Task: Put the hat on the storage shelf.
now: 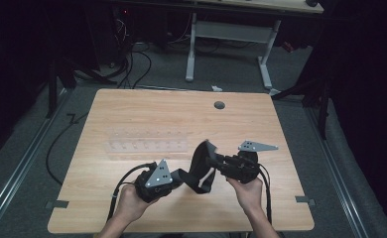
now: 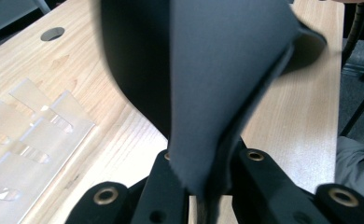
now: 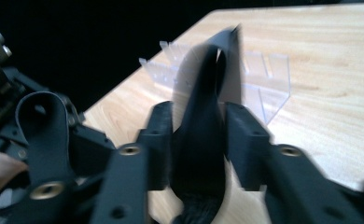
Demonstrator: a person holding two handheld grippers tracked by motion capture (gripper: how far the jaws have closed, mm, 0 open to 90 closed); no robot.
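Evidently the left gripper [image 1: 174, 179] is clamping the black cloth [image 1: 200, 166] so it stays hanging, while the right gripper [image 1: 216, 161] is loosening around its other end.

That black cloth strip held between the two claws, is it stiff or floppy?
Probably floppy: the black cloth strip sags and folds between the left claw and right claw. Likely light, since a pinched edge holds it. It looks matte, so probably not slippery.

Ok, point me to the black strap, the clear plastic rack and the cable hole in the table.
black strap [image 1: 197, 168], high view, on its middle stretch between the two grippers.
clear plastic rack [image 1: 147, 145], high view, on the middle of its flat body.
cable hole [image 1: 219, 105], high view, at its centre, near the table's far edge.
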